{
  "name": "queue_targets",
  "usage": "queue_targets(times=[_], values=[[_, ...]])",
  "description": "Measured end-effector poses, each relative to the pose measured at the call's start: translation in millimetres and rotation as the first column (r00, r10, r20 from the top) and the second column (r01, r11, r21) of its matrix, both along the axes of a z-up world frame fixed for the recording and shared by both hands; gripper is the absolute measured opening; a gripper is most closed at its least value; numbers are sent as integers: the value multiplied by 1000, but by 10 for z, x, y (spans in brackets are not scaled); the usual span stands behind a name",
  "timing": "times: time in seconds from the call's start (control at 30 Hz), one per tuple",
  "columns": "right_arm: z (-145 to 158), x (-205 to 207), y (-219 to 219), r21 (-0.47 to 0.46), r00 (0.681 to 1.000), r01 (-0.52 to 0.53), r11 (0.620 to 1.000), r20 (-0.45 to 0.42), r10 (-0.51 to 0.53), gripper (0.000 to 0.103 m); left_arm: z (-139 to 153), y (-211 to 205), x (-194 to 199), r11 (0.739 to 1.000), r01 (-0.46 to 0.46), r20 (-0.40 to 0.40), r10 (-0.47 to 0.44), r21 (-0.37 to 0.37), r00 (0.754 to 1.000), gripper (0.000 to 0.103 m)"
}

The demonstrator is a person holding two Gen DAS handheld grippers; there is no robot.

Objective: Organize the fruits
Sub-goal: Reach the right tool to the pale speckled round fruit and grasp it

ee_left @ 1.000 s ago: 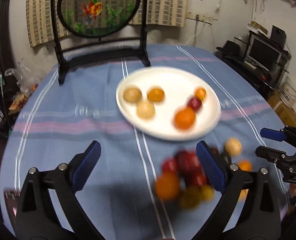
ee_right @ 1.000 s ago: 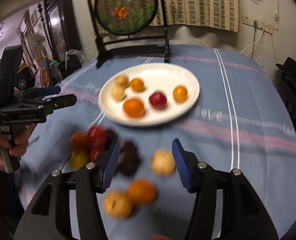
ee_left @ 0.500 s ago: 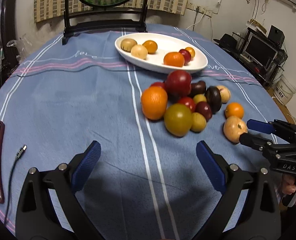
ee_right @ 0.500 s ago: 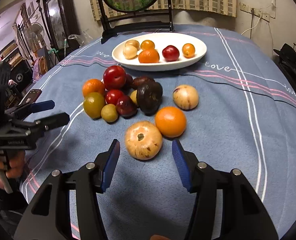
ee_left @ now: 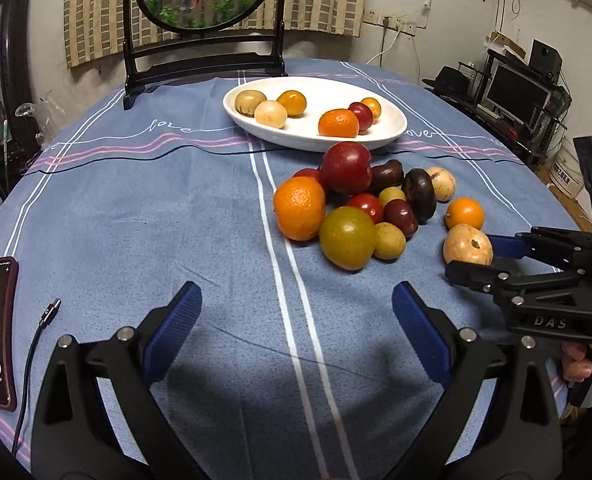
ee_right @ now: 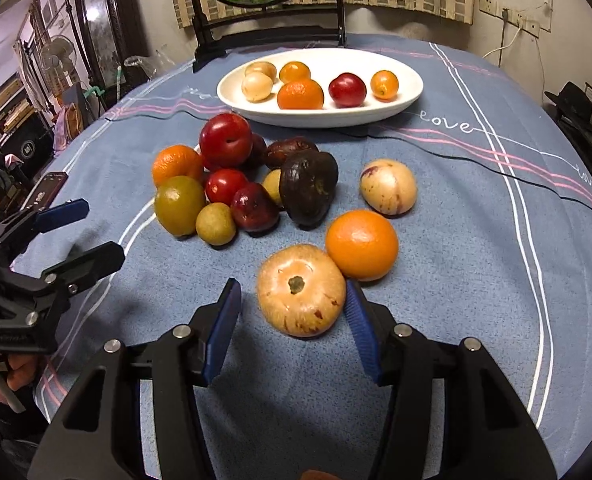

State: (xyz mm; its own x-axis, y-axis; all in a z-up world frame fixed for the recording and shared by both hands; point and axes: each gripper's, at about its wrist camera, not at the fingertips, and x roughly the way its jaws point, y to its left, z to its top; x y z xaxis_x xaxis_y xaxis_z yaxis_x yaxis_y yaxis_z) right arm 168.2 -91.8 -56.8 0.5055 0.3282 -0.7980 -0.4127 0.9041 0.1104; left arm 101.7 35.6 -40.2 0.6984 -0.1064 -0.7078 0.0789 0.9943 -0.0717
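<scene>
R tongs [ee_right: 294, 312], still open, are now straddling the speckled tan fruit [ee_right: 301, 290]; L tongs [ee_left: 296, 328] staying open, fruit pile at 12.

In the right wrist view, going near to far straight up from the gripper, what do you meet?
right gripper → pale speckled fruit between its fingers → orange → dark brown fruit → white plate → black stand

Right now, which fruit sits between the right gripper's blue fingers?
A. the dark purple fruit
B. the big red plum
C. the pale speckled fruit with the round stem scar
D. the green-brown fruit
C: the right gripper is open around the pale speckled fruit; its jaws are not yet closed on it.
</scene>
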Motion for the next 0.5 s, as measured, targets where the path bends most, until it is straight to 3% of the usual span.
queue_targets(times=[0.07,0.17,0.5], values=[[-15,16,15,-11,1000,2,1000,-8,-2,54,2,15,5,1000,-1,-2,1,-3,1000,98],[-14,18,-13,-16,1000,17,1000,-3,-17,45,4,26,14,1000,0,-5,-1,-13,1000,98],[7,-58,-265,100,999,36,994,-6,-35,44,6,37,37,999,19,-10,-19,-43,1000,93]])
